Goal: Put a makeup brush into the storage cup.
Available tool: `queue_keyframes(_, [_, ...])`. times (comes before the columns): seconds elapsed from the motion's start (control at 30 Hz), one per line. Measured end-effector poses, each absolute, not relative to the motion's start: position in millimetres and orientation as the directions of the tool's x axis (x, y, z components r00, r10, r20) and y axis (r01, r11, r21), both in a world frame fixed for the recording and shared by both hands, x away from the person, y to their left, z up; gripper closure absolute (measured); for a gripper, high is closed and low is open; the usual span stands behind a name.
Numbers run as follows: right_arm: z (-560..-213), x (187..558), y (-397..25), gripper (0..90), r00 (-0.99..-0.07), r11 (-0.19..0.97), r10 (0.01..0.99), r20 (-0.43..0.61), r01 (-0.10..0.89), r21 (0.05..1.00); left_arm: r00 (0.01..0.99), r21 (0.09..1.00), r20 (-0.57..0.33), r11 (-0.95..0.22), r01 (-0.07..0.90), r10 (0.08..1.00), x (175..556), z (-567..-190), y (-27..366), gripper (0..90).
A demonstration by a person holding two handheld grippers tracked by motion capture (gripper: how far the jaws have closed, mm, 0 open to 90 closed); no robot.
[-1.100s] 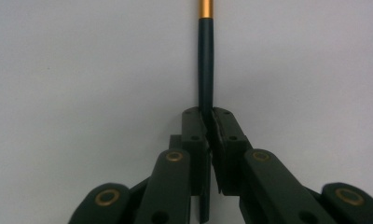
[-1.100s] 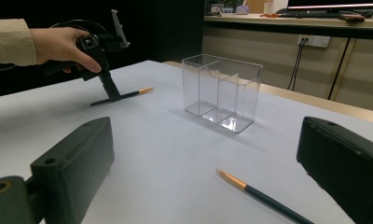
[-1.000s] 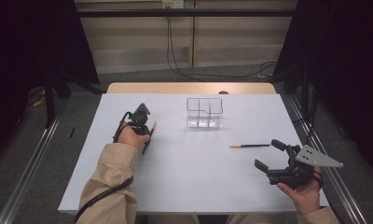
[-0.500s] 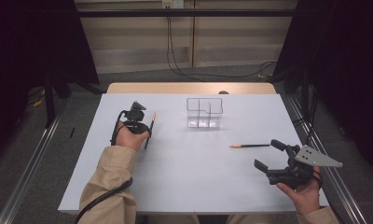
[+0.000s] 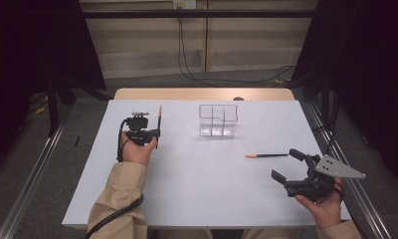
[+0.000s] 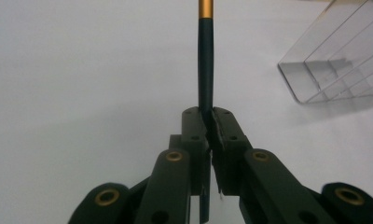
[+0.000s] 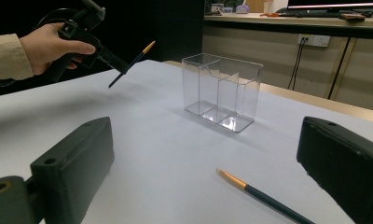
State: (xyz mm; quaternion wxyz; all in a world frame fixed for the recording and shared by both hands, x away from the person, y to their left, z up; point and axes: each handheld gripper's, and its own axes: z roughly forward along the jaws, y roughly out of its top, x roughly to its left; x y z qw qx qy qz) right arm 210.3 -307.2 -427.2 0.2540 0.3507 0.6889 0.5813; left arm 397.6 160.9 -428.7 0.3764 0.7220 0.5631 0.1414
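Dark brush lifted toward clear organiser

Dark-handled, with a gold ferrule and an orange tip, a slim paintbrush (image 6: 205, 60) stands pinched in the left hand-held gripper (image 5: 155, 133), whose jaws are clamped tight on the handle. It hangs clear of the white worktop (image 5: 187, 179), well to the left of the clear plastic organiser (image 5: 217, 120) with its open-topped compartments. Gripped low on the shaft and tilted tip-up, the brush looks poised for a drop into one of those compartments, though which one cannot be told. From the right gripper view the same brush (image 7: 131, 63) slants upward in the far hand, near the transparent box (image 7: 223, 91).

A second dark brush with a gold band (image 5: 266, 155) lies flat on the worktop, between the organiser and the right hand-held gripper (image 5: 289, 166). That gripper rests near the front right corner with its jaws spread wide and empty, seemingly waiting its turn to collect the lying brush. No brand, label or readable writing appears on the brushes, the organiser or the grippers.
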Motion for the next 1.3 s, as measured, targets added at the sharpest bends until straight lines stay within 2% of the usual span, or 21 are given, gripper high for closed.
queue_keyframes(0.17, [-427.0, 210.1, -307.6, 3.3, -0.622, 0.078, 0.781, 0.055, 0.185, 0.98, 0.334, 0.741, -0.24, -0.05, 0.67, 0.912, 393.0, -430.1, 162.7, 84.5])
queue_keyframes(0.27, [-427.0, 209.8, -308.1, 3.3, -0.621, 0.075, 0.782, 0.057, 0.184, 0.98, 0.337, 0.793, -0.248, -0.01, 0.609, 0.908, 386.1, -430.2, 164.1, 84.6])
queue_keyframes(0.5, [-427.4, 210.0, -307.4, 3.3, -0.62, 0.077, 0.782, 0.057, 0.187, 0.979, 0.36, 0.845, -0.256, 0.027, 0.534, 0.897, 377.7, -428.4, 164.7, 84.6])
queue_keyframes(0.8, [-428.9, 210.7, -306.4, 3.3, -0.625, 0.083, 0.779, 0.054, 0.189, 0.979, 0.375, 0.858, -0.282, 0.057, 0.511, 0.883, 374.6, -430.6, 168.1, 84.5])
queue_keyframes(1.3, [-432.2, 213.7, -303.0, 3.3, -0.628, 0.091, 0.777, 0.056, 0.2, 0.976, 0.457, 0.888, -0.311, 0.084, 0.452, 0.833, 364.0, -428.7, 162.7, 84.5])
